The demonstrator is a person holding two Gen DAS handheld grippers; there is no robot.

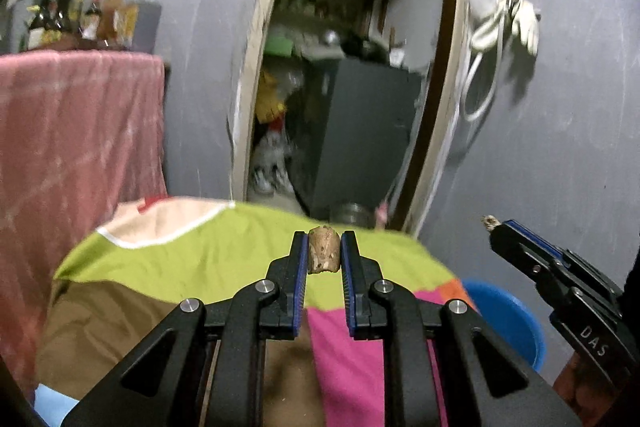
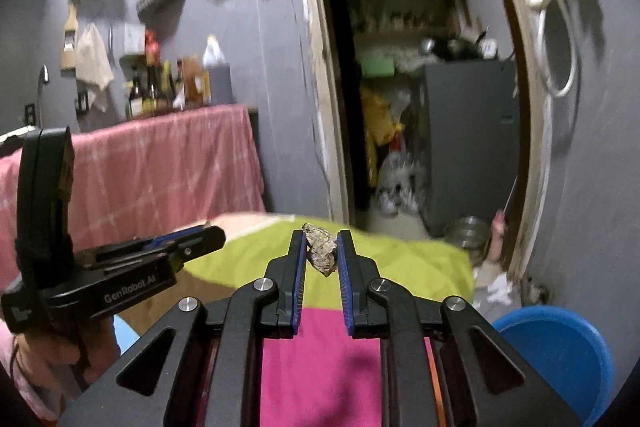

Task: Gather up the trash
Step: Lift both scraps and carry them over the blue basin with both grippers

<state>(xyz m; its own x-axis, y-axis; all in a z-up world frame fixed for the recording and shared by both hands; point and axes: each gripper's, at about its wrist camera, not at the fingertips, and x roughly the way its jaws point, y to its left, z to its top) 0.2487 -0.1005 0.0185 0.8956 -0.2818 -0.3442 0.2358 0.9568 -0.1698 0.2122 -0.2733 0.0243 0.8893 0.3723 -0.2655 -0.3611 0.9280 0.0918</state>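
My left gripper [image 1: 324, 247] is shut on a tan crumpled wad of trash [image 1: 324, 250], held above a patchwork cloth [image 1: 224, 255] of green, pink and brown. In the right wrist view my right gripper [image 2: 322, 247] is shut on a grey-brown crumpled scrap [image 2: 321, 247] over the same cloth [image 2: 400, 259]. The right gripper [image 1: 490, 223] also shows at the right of the left wrist view, with its scrap at the tip. The left gripper [image 2: 218, 237] shows at the left of the right wrist view, held by a hand [image 2: 44, 351].
A blue bucket [image 2: 568, 351] [image 1: 508, 319] stands low on the right by the grey wall. An open doorway [image 1: 344, 75] ahead leads to a cluttered storeroom with a dark cabinet [image 2: 468, 135]. A pink-draped counter [image 1: 76, 131] with bottles stands on the left. A white cord [image 1: 488, 43] hangs on the wall.
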